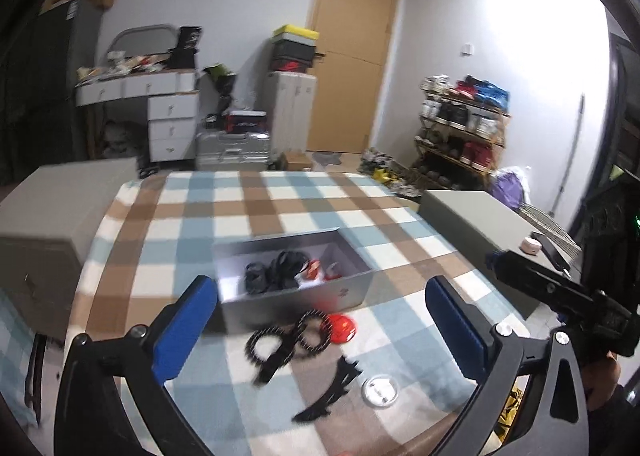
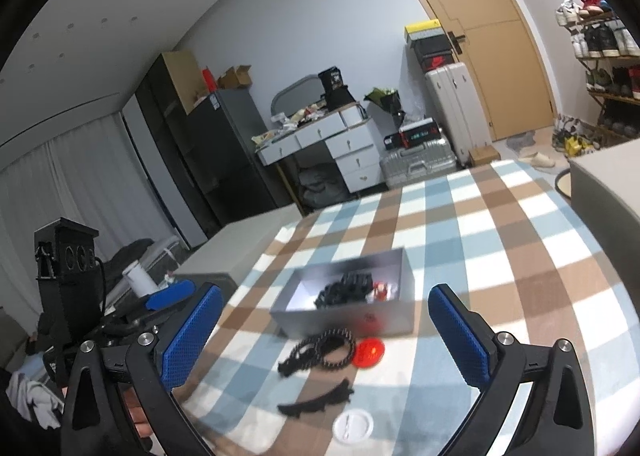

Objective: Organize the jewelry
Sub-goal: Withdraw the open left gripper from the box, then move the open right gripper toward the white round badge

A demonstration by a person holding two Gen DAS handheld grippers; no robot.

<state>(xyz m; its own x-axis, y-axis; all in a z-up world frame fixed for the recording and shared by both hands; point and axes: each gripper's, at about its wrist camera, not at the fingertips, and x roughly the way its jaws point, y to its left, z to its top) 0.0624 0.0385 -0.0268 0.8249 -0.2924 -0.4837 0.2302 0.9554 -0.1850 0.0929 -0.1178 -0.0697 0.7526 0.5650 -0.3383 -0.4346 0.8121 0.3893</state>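
A grey open box [image 1: 344, 290], holding black pieces [image 1: 280, 268] and red pieces [image 1: 314, 270], is set on a checked cloth [image 1: 280, 200]. Just in front of it are laid a black toothed double-ring piece [image 1: 292, 336], a red disc [image 1: 340, 328], a black curved spiked piece [image 1: 332, 388] and a small white round lid [image 1: 380, 390]. The left gripper [image 1: 320, 320] and right gripper [image 2: 326, 332] are held above these items, jaws spread fully wide, nothing gripped.

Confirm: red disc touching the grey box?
Apart. The left wrist view shows checked cloth between the red disc and the grey box front wall; the right wrist view agrees.
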